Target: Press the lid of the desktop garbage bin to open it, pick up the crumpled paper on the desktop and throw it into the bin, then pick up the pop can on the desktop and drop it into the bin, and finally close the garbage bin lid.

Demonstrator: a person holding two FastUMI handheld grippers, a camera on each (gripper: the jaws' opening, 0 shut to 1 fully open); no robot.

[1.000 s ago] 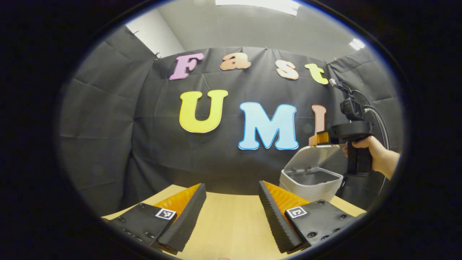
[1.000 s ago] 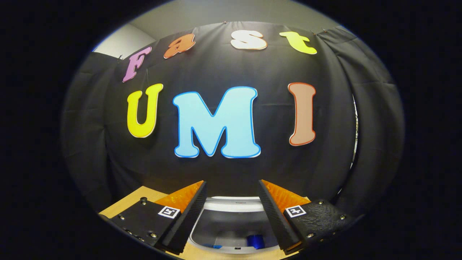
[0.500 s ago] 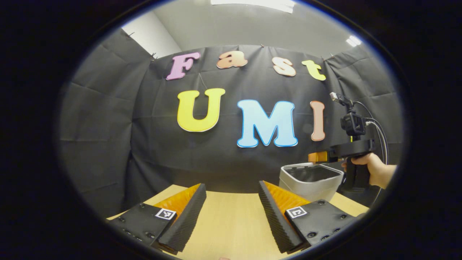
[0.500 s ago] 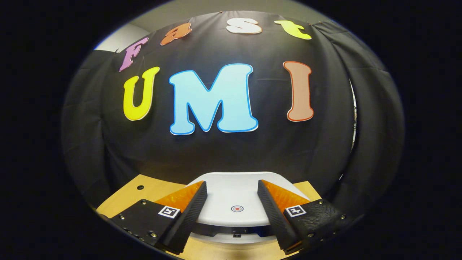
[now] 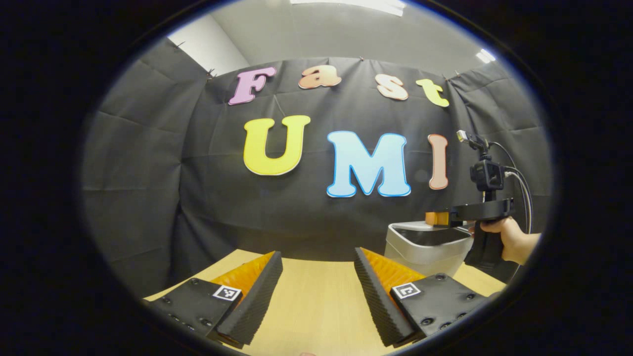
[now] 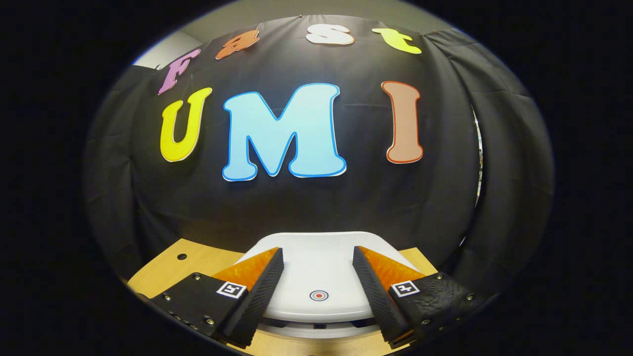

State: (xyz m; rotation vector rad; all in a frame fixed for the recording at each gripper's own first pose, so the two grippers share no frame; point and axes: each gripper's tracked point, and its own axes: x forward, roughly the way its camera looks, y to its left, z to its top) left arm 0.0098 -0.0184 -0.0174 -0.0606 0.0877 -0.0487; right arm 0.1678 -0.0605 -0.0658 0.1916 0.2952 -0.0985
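The white desktop bin (image 5: 424, 252) stands at the right of the wooden table (image 5: 316, 301) in the left gripper view. My right gripper (image 5: 432, 217), held by a hand (image 5: 512, 236), rests over the bin's top. In the right gripper view the white lid (image 6: 316, 277) lies nearly flat just under my right gripper (image 6: 317, 252), which is open with nothing between its fingers. A round red mark (image 6: 319, 295) sits near the lid's front edge, and a thin dark slit shows under that edge. My left gripper (image 5: 317, 253) hovers open over bare table, left of the bin.
The black cloth wall hangs close behind the bin and the table's far edge. A small hole (image 6: 182, 256) marks the tabletop left of the bin. Bare wood lies between my left gripper and the bin.
The lid has swung from standing open to lying almost flat, with my right gripper moving down on top of it. The bin's inside is now covered. My left gripper has hardly moved.
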